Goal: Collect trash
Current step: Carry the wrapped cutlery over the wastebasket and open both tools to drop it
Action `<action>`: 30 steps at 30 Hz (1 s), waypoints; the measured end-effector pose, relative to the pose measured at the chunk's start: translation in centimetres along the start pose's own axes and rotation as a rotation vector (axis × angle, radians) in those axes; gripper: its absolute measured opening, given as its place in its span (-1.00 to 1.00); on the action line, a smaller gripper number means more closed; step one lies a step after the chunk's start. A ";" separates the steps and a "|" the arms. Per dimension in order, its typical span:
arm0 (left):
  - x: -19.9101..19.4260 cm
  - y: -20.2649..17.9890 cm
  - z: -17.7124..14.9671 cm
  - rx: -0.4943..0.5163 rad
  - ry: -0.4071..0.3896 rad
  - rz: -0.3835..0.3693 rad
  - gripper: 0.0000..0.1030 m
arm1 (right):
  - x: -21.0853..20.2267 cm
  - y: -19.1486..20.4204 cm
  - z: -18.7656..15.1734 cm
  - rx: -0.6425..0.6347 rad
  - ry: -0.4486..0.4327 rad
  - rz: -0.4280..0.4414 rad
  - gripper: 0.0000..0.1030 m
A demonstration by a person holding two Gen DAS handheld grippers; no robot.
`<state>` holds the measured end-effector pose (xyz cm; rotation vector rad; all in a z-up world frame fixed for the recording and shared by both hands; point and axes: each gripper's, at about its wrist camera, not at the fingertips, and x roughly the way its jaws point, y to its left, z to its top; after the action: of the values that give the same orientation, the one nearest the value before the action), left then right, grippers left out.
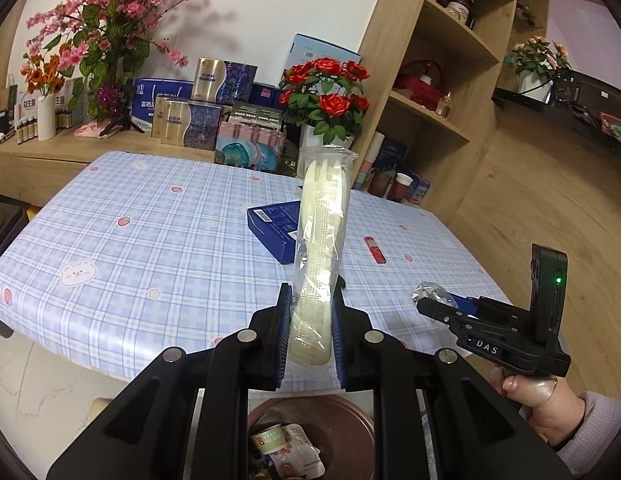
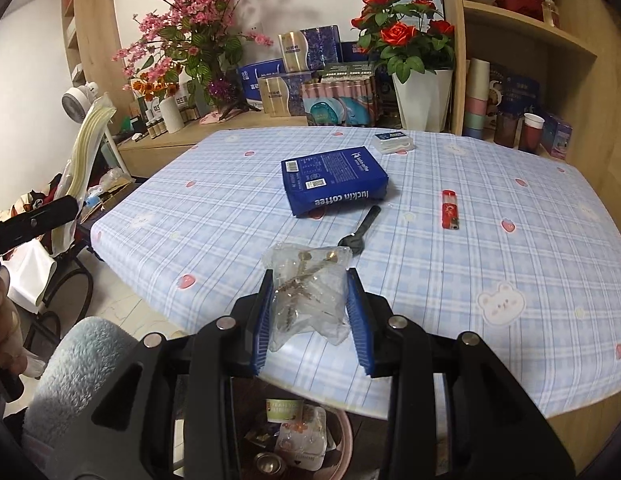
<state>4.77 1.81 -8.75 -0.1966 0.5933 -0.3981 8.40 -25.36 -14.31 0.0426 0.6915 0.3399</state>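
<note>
Table [image 2: 450, 280] with blue plaid cloth fills most of both views, running from centre out to 3 o'clock in the right wrist view. Trash bin [image 2: 342, 428], brownish-pink rim, sits at 6 o'clock under the table edge, already holding a yogurt cup and wrappers. Blue coffee box [image 2: 334, 184] lies on the cloth at 12 o'clock from the right gripper, a dark spoon [image 2: 360, 228] just beside it at its 5 o'clock, red lighter [image 2: 449, 210] at 2 o'clock, well apart from the box.

Left gripper [image 1: 310, 320]: narrow, pads clamped on a clear bag of white plastic cutlery [image 1: 322, 232] that stands up toward 12 o'clock, above the bin.

Right gripper [image 2: 310, 312]: narrow, pinching a crumpled clear bag of screws [image 2: 306, 292], held over the table's near edge, bin directly below at 6 o'clock. Person's hand [image 1: 538, 404] grips its handle at 4 o'clock in the left view.
</note>
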 end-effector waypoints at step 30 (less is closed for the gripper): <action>-3.1 -1.8 -2.1 0.029 -0.017 -0.011 -0.64 | -4.0 2.1 -5.7 -0.002 0.023 0.053 -0.10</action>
<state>0.68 1.36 -8.36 -0.1757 0.5701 -0.4150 1.32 -25.08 -15.89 0.0552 0.7141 0.3926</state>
